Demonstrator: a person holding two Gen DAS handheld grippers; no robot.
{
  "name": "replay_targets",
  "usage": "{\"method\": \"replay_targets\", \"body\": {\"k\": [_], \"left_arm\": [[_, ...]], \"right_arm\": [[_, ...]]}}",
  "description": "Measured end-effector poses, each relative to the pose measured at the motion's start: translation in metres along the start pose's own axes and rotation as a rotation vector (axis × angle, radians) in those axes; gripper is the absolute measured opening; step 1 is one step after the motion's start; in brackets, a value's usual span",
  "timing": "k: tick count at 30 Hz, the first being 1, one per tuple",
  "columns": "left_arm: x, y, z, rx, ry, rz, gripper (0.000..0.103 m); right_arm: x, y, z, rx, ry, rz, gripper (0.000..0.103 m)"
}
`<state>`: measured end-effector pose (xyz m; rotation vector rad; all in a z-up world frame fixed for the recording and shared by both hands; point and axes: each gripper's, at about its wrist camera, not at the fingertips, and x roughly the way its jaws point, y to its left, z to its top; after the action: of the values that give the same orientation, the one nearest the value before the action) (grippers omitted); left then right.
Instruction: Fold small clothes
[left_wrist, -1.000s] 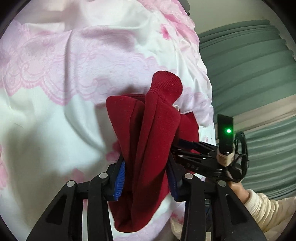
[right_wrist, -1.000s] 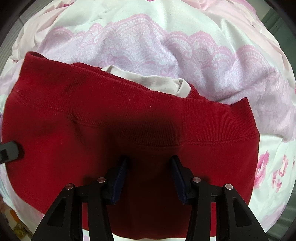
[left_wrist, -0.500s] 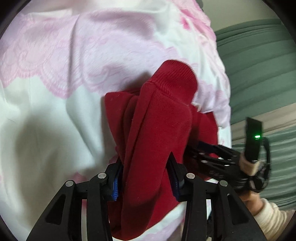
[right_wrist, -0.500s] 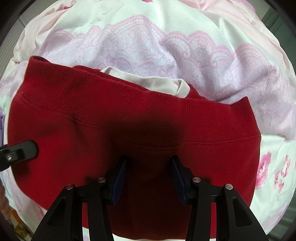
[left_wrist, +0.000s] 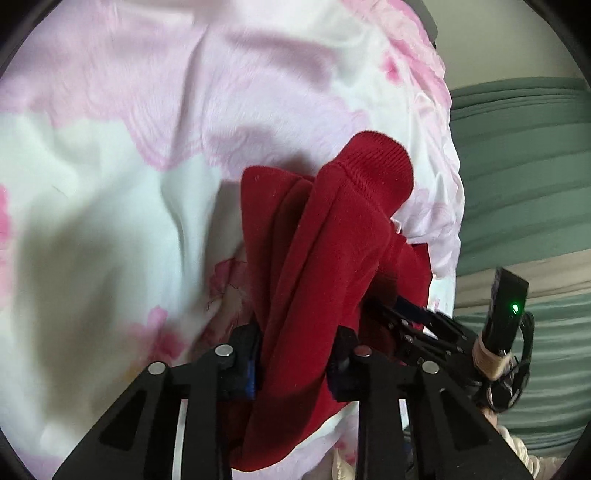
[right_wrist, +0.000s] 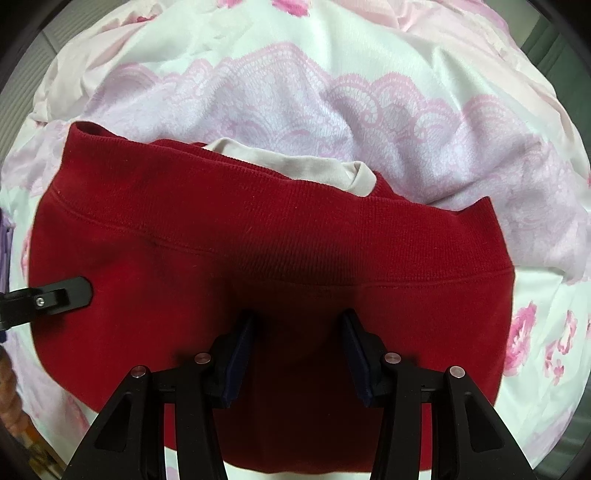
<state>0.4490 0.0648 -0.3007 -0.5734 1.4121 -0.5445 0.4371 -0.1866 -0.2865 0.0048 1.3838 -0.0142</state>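
Two grippers on one small red sweater (right_wrist: 273, 266), which lies on a pink-and-white floral bedspread (right_wrist: 369, 110). The left gripper (left_wrist: 295, 362) has just been closing, and a bunched-up sleeve (left_wrist: 332, 258) with a ribbed cuff sits squeezed between its pads, so it's gripping that. The right gripper (right_wrist: 297, 354) points almost straight down onto the sweater body with its jaws partly apart. It looks like it's pinning the fabric rather than pinching it, but the spot where the pads meet the cloth is too dark to be sure.

What could go wrong: the sleeve is a thick wad of layers, so it could slide out of the left pads mid-fold if the grip is only on the outer layer. If the right gripper isn't really holding the body down, pulling the sleeve across would drag the whole sweater and bunch it instead of creasing it. The slippery bedspread could shift too.

Hard to see: the near edge of the sweater is hidden behind the gripper frames in both views. A white collar (right_wrist: 295, 170) peeks out past the ribbed hem, and I can't tell whether it's part of the sweater or another garment underneath. The left view is slightly blurred.
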Motion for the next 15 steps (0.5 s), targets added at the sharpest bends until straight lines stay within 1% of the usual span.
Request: {"method": "replay_targets", "body": {"k": [3, 5, 7, 8, 10, 11, 12, 15], "left_arm": [[-0.014, -0.010, -0.003, -0.004, -0.039, 0.030, 0.024], [-0.023, -0.021, -0.010, 0.012, -0.057, 0.068, 0.024], [-0.030, -0.034, -0.013, 0.039, -0.066, 0.145, 0.024], [-0.034, -0.044, -0.015, 0.060, -0.064, 0.212, 0.024], [-0.032, -0.057, -0.020, 0.079, -0.053, 0.281, 0.024], [-0.032, -0.060, -0.022, 0.092, -0.045, 0.310, 0.024], [-0.030, -0.073, -0.025, 0.121, -0.044, 0.356, 0.023], [-0.021, -0.097, -0.029, 0.164, -0.037, 0.440, 0.023]], "right_arm": [[-0.017, 0.000, -0.009, 0.014, -0.024, 0.032, 0.047], [-0.032, 0.002, -0.018, 0.016, -0.049, 0.067, 0.047], [-0.042, 0.004, -0.027, 0.011, -0.056, 0.107, 0.047], [-0.046, 0.005, -0.030, 0.006, -0.060, 0.125, 0.047], [-0.050, 0.007, -0.039, -0.011, -0.063, 0.158, 0.047], [-0.048, 0.008, -0.042, -0.018, -0.057, 0.164, 0.047], [-0.043, 0.009, -0.043, -0.022, -0.046, 0.171, 0.047], [-0.019, 0.010, -0.043, -0.020, 0.000, 0.186, 0.047]]}}
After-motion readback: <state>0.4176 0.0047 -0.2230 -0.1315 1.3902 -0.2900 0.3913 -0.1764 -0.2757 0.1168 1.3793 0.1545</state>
